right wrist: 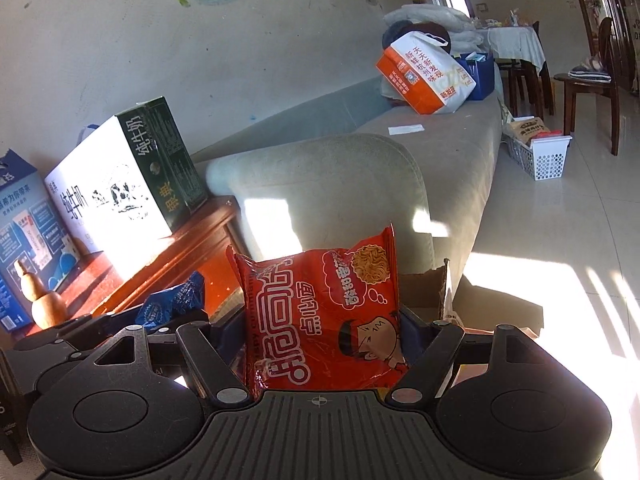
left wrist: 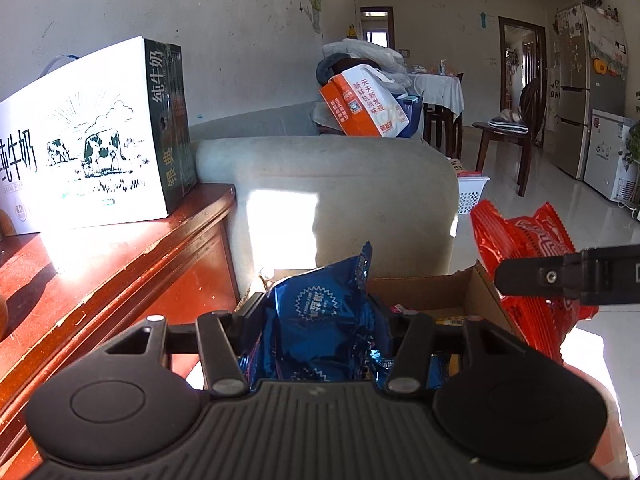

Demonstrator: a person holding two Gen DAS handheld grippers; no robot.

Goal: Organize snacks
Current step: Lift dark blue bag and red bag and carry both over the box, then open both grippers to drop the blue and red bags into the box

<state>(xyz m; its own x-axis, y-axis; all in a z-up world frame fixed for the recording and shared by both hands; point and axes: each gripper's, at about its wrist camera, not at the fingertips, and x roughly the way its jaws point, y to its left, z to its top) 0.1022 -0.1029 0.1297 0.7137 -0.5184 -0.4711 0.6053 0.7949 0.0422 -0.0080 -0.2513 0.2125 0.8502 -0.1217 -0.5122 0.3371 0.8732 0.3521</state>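
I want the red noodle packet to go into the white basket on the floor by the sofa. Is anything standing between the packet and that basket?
Nothing visible does. The right gripper holds the red noodle packet above the cardboard box; beyond it, bare tiled floor runs beside the sofa to the white basket.

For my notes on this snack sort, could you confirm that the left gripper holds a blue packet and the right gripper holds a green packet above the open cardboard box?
Not quite: the packet in the right gripper is red, not green; the right wrist view shows the red packet clamped there. The left gripper does hold the blue packet, above the cardboard box.
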